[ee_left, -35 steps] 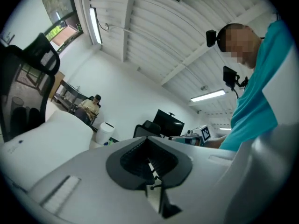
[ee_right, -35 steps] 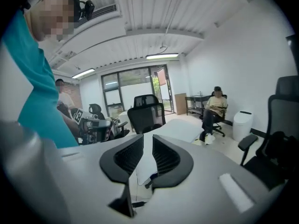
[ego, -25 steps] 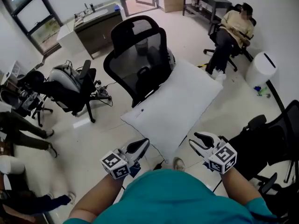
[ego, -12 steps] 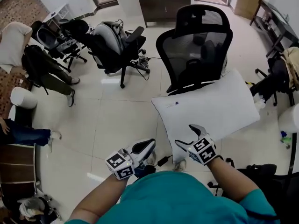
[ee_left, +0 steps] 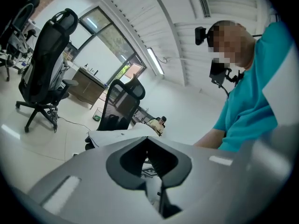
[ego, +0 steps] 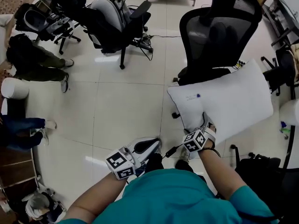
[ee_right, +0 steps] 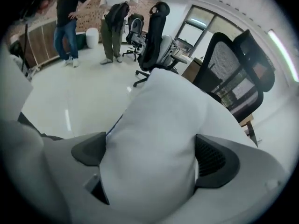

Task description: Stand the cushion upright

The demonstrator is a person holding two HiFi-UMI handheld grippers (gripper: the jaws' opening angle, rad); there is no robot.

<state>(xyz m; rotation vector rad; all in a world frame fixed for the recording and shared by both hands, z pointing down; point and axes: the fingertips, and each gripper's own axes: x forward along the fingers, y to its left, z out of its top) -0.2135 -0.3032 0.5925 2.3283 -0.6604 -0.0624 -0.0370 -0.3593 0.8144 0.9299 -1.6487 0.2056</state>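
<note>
while newly wide, two right gripper [ego: 206,122] jaws astride one cushion [ego: 233,97]

Counted one white cushion [ego: 229,99], two grippers: left gripper [ego: 152,146], right gripper [ego: 205,123], one black mesh chair [ego: 217,29] far right, two more office chairs far left [ego: 119,20], two standing people [ee_right: 69,8].

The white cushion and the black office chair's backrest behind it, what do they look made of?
Cushion: matte white fabric over soft filling, probably; it bulges and dents.
Backrest: black mesh on a rigid, likely plastic frame; shapes show through it.
</note>
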